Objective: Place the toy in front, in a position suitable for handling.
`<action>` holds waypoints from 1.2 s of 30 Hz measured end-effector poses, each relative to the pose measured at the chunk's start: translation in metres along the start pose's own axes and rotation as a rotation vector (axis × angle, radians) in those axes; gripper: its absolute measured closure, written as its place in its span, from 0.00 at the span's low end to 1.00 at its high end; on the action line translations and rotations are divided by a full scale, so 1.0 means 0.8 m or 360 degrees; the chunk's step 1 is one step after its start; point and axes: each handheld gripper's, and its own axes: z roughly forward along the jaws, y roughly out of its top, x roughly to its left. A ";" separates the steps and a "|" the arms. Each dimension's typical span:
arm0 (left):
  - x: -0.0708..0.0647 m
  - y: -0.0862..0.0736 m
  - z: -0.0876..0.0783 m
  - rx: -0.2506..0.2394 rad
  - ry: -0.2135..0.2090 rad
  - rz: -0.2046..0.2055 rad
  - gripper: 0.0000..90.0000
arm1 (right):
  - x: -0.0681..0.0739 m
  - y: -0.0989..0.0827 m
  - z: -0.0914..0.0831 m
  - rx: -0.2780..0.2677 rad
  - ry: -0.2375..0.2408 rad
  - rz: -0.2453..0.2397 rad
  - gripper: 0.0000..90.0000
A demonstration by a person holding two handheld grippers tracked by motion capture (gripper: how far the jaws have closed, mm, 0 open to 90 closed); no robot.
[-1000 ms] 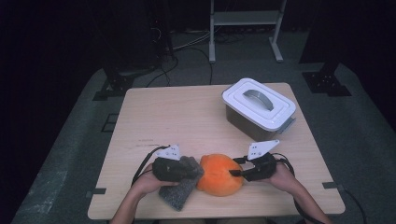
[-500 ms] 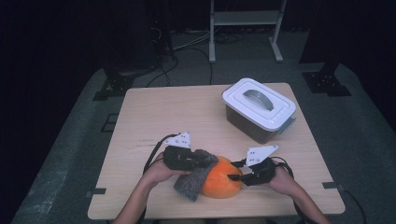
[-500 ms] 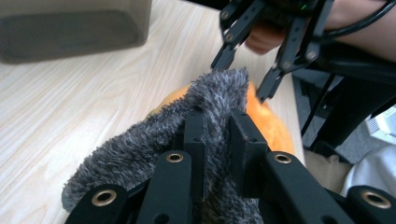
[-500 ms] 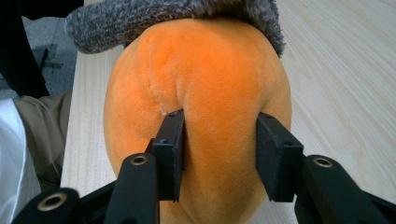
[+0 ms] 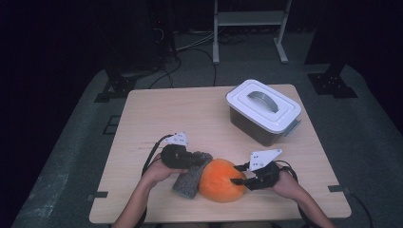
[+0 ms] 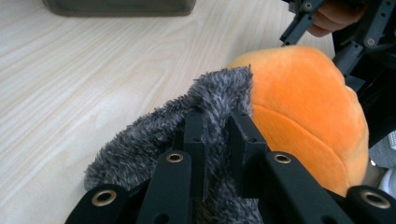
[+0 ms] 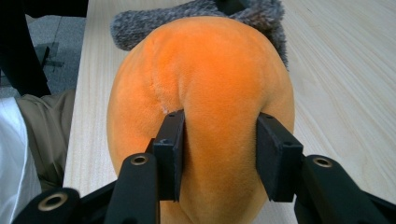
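Left tongs (image 6: 217, 140) pinched tight on grey fuzzy cloth (image 6: 163, 135), right tongs (image 7: 219, 158) part-open, clamping orange plush (image 7: 205, 93) at the counter's (image 5: 190, 114) near edge, lidded plastic box (image 5: 263, 109) far right, contents hidden.

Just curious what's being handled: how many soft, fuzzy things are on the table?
2: an orange plush near the front edge, and a grey furry cloth lying against its left side.
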 end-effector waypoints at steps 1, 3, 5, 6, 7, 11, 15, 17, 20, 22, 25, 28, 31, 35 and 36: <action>0.001 0.002 0.000 -0.0005 -0.0006 0.0003 0.87 | 0.000 0.000 0.000 0.0000 0.0000 0.0000 0.62; -0.001 0.007 0.002 -0.0003 -0.0034 0.0007 0.87 | -0.001 -0.001 0.000 -0.0002 0.0001 0.0005 0.62; -0.007 0.013 0.002 -0.0001 -0.0051 0.0036 0.87 | -0.002 -0.001 -0.001 0.0000 0.0003 0.0018 0.62; -0.010 0.016 0.002 0.0001 -0.0061 0.0057 0.88 | -0.002 -0.001 -0.001 0.0000 0.0005 0.0026 0.62; -0.014 0.019 0.002 0.0001 -0.0066 0.0075 0.87 | -0.003 -0.002 0.000 -0.0002 0.0006 0.0026 0.62; -0.028 0.029 0.001 0.0011 -0.0101 0.0139 0.87 | -0.004 -0.001 0.000 0.0002 0.0007 0.0019 0.62; -0.047 0.040 0.002 0.0013 -0.0164 0.0228 0.88 | -0.004 0.000 0.002 0.0005 0.0006 0.0015 0.62; -0.056 0.044 0.004 0.0020 -0.0181 0.0266 0.87 | -0.004 0.000 0.002 0.0003 0.0008 0.0024 0.61; -0.060 0.045 0.003 0.0022 -0.0198 0.0293 0.87 | -0.004 0.000 0.002 0.0001 0.0010 0.0026 0.61; -0.060 0.044 0.003 0.0015 -0.0202 0.0293 0.87 | -0.005 -0.001 0.001 -0.0001 0.0010 0.0023 0.61; -0.052 0.031 -0.001 0.0071 -0.0138 0.0297 0.88 | -0.006 -0.001 0.000 -0.0006 0.0013 0.0024 0.61; -0.043 0.016 -0.009 0.0069 -0.0106 0.0244 0.88 | -0.008 -0.002 0.001 -0.0014 0.0019 0.0039 0.61; -0.040 0.002 -0.016 0.0060 -0.0107 0.0208 0.88 | -0.010 -0.002 0.001 -0.0015 0.0026 0.0061 0.61; -0.040 -0.004 -0.018 0.0004 -0.0151 0.0183 0.88 | -0.010 0.000 0.003 -0.0016 0.0024 0.0066 0.61; -0.041 -0.002 -0.017 -0.0003 -0.0163 0.0191 0.88 | -0.010 0.001 0.003 -0.0013 0.0022 0.0074 0.61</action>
